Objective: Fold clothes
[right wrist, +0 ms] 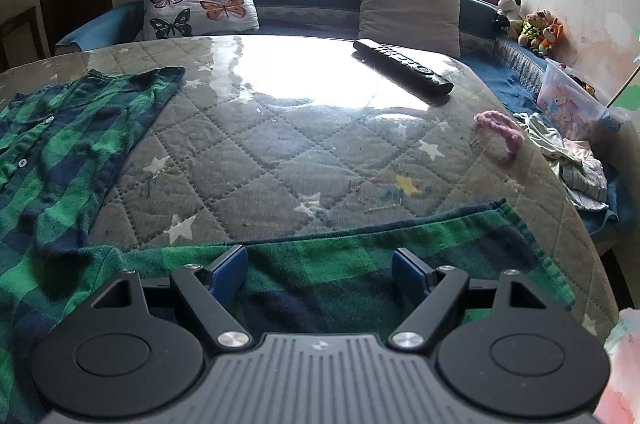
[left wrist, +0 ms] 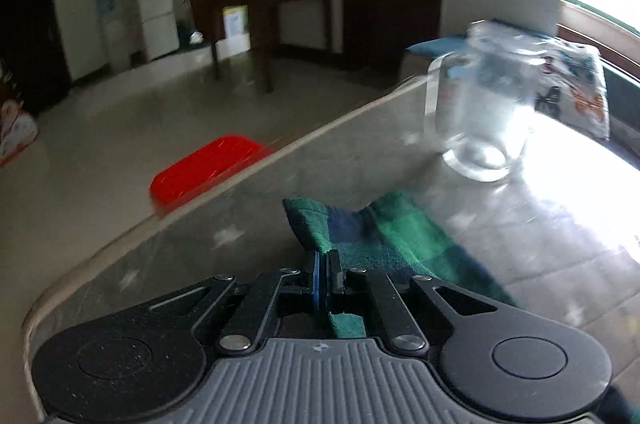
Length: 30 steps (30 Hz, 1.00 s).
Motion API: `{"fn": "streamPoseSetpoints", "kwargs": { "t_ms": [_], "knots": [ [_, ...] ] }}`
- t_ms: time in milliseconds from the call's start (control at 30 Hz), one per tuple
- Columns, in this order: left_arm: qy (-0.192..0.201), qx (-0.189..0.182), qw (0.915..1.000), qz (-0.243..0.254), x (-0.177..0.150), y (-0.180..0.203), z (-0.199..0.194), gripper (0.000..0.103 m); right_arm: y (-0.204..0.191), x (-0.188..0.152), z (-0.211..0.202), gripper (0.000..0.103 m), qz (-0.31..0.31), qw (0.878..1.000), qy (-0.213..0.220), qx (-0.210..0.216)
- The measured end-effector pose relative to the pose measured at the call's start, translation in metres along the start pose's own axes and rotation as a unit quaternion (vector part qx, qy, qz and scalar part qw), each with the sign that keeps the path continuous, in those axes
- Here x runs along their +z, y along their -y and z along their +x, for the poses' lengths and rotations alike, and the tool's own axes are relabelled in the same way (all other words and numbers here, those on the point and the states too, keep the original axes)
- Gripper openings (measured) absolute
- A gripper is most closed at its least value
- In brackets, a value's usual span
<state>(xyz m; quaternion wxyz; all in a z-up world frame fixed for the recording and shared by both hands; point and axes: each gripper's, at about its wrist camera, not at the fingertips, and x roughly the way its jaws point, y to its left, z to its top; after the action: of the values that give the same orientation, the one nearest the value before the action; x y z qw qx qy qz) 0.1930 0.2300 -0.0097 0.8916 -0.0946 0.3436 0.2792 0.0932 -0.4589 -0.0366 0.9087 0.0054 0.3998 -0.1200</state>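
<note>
A green and navy plaid shirt point(right wrist: 72, 152) lies spread on the glass-topped table point(right wrist: 280, 152), its buttoned front at the left and a sleeve or hem running across the near edge point(right wrist: 360, 248). My right gripper point(right wrist: 320, 270) is open and hovers just over that near strip of cloth, one blue pad on each side. In the left wrist view my left gripper point(left wrist: 324, 274) is shut on a fold of the plaid shirt point(left wrist: 384, 236), which trails away to the right over the table point(left wrist: 240, 224).
A clear glass jar point(left wrist: 480, 112) stands on the table beyond the left gripper. A black remote point(right wrist: 404, 66) and a pink scrunchie point(right wrist: 502, 130) lie on the far right. A red stool point(left wrist: 204, 168) sits below the table edge. Cushions and a clothes pile point(right wrist: 576, 164) lie on the sofa behind.
</note>
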Motion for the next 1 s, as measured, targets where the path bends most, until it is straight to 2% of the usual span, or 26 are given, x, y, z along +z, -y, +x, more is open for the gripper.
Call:
{"fn": "streamPoseSetpoints", "kwargs": {
  "t_ms": [167,300,333,500,600,800,1000],
  "knots": [
    [-0.002,0.009,0.9999,-0.014,-0.016,-0.03,-0.004,0.003,-0.001,0.001,0.002,0.082,-0.003,1.0,0.001,-0.008],
    [-0.003,0.008,1.0,-0.001,-0.015,-0.033,-0.006,0.004,0.0,0.002,0.004,0.084,0.001,1.0,0.003,-0.01],
    [-0.004,0.009,0.9999,0.003,-0.014,-0.032,-0.006,0.008,0.0,0.002,0.005,0.084,0.001,1.0,0.004,-0.01],
    [-0.002,0.032,0.9995,-0.006,-0.005,-0.034,-0.009,0.012,-0.003,0.001,0.0,0.084,-0.006,1.0,0.005,-0.013],
    [0.01,0.011,0.9999,-0.003,-0.006,-0.032,-0.024,0.012,-0.006,-0.001,-0.008,0.084,-0.011,1.0,0.01,-0.006],
    [0.017,-0.047,0.997,0.059,-0.013,-0.001,-0.039,0.012,-0.01,-0.005,-0.014,0.084,-0.012,1.0,0.008,0.007],
    [-0.002,-0.072,0.9925,0.099,-0.009,0.032,-0.004,0.012,-0.013,-0.009,-0.013,0.084,-0.01,1.0,0.001,0.013]
  ]
}}
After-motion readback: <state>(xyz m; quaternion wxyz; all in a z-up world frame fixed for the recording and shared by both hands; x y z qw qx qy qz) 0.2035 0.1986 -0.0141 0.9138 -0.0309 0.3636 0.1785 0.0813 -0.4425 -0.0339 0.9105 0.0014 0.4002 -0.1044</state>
